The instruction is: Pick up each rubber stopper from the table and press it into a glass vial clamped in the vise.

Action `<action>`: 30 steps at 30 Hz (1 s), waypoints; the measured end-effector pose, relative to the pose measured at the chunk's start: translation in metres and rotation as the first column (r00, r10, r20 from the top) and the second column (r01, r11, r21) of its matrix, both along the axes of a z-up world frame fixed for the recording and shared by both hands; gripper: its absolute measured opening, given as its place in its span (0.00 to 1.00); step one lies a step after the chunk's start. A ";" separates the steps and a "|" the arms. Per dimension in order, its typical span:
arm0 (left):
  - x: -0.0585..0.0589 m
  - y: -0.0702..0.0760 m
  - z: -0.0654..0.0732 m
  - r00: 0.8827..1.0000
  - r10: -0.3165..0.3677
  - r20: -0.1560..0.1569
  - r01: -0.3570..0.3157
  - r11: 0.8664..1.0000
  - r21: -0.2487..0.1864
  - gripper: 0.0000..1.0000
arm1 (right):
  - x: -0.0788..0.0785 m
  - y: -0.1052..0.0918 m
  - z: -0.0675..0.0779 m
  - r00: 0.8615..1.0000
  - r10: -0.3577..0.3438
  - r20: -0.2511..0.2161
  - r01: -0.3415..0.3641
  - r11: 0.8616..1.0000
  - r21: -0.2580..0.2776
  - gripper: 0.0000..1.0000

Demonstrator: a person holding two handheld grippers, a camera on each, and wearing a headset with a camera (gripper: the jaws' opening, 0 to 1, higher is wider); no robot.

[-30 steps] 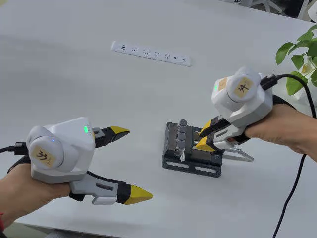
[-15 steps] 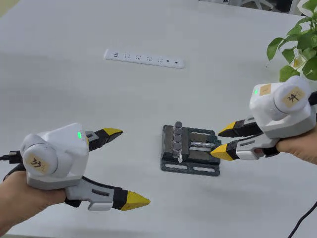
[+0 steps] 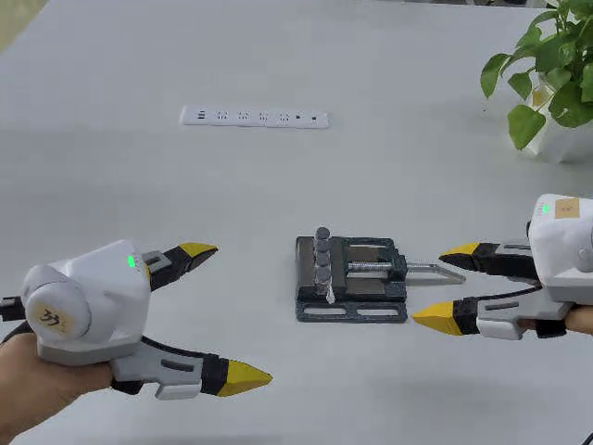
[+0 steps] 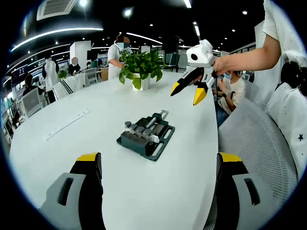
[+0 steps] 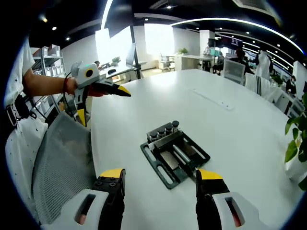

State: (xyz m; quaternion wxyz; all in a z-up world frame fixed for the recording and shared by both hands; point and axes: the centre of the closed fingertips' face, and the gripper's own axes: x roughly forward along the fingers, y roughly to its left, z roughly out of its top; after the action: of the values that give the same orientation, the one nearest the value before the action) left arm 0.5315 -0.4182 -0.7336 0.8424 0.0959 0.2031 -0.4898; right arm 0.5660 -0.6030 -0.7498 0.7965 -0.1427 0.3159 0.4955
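Note:
A dark vise (image 3: 350, 292) sits mid-table and clamps a row of glass vials (image 3: 322, 264), each capped with a grey rubber stopper. The same vise (image 4: 146, 136) lies ahead of my left gripper (image 4: 156, 165), and the vise (image 5: 175, 154) lies ahead of my right gripper (image 5: 160, 179). My left gripper (image 3: 222, 315) hovers open at the lower left, well clear of the vise, with nothing between its yellow tips. To the right of the vise my right gripper (image 3: 449, 286) is open and empty, level with the screw handle (image 3: 434, 270).
A white power strip (image 3: 254, 118) lies at the far side of the table. A potted plant (image 3: 547, 65) stands at the far right corner. People sit and stand behind the table in the gripper views.
My right gripper has pulled back to the right, away from the vise, and its jaws have spread wider. The head camera has shifted; the left gripper holds about the same place.

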 end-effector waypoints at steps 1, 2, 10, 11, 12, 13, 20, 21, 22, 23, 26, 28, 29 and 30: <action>0.001 0.000 0.000 1.000 0.001 0.001 -0.001 1.000 0.000 0.99 | -0.003 0.001 0.000 1.000 -0.003 0.002 0.003 1.000 0.011 0.60; 0.001 0.000 0.001 1.000 0.003 0.001 -0.003 1.000 -0.003 0.99 | -0.004 0.001 0.000 1.000 -0.006 0.005 0.006 1.000 0.027 0.63; 0.002 0.001 -0.001 1.000 0.018 -0.003 -0.018 1.000 0.014 0.99 | -0.016 -0.001 -0.007 1.000 -0.010 0.021 0.007 0.993 0.115 0.77; 0.002 0.001 -0.001 1.000 0.018 -0.003 -0.018 1.000 0.015 0.99 | -0.016 -0.002 -0.008 1.000 -0.012 0.025 0.009 0.993 0.119 0.78; 0.002 0.001 -0.001 1.000 0.019 -0.002 -0.019 1.000 0.017 0.99 | -0.016 -0.002 -0.008 0.999 -0.013 0.030 0.009 0.992 0.126 0.78; 0.002 0.001 -0.001 1.000 0.023 -0.002 -0.023 1.000 0.017 0.99 | -0.017 -0.001 -0.008 0.999 -0.013 0.034 0.008 0.990 0.137 0.79; -0.001 0.001 -0.003 0.999 0.039 -0.009 -0.039 0.999 0.019 0.99 | -0.020 0.002 -0.010 0.999 -0.024 0.042 0.017 0.988 0.156 0.81; -0.001 0.001 -0.003 0.999 0.038 -0.010 -0.038 0.999 0.019 0.99 | -0.020 0.002 -0.010 0.999 -0.025 0.043 0.018 0.987 0.159 0.81; -0.001 0.003 -0.005 0.999 0.040 -0.012 -0.040 0.999 0.019 0.99 | -0.020 0.002 -0.010 0.999 -0.026 0.048 0.018 0.986 0.163 0.82; -0.002 0.005 -0.005 0.999 0.041 -0.012 -0.040 0.999 0.018 0.99 | -0.018 0.001 -0.010 0.998 -0.032 0.049 0.023 0.985 0.173 0.82; -0.002 0.005 -0.007 0.999 0.039 -0.016 -0.039 0.999 0.025 0.99 | -0.021 0.003 -0.009 0.998 -0.031 0.047 0.022 0.984 0.176 0.83; -0.002 0.007 -0.009 0.999 0.038 -0.018 -0.038 0.999 0.025 0.99 | -0.023 0.005 -0.009 0.998 -0.029 0.048 0.020 0.985 0.171 0.83; -0.002 0.007 -0.010 0.999 0.039 -0.018 -0.038 0.999 0.024 0.99 | -0.023 0.004 -0.010 0.999 -0.028 0.047 0.020 0.985 0.173 0.83; -0.002 0.007 -0.010 0.999 0.038 -0.018 -0.038 0.999 0.026 0.99 | -0.023 0.005 -0.010 0.999 -0.029 0.046 0.020 0.984 0.174 0.83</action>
State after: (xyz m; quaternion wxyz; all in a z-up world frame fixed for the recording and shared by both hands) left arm 0.5297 -0.4113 -0.7434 0.8482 0.0983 0.2191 -0.4721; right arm 0.5429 -0.5984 -0.7594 0.8193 -0.0807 0.2538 0.5077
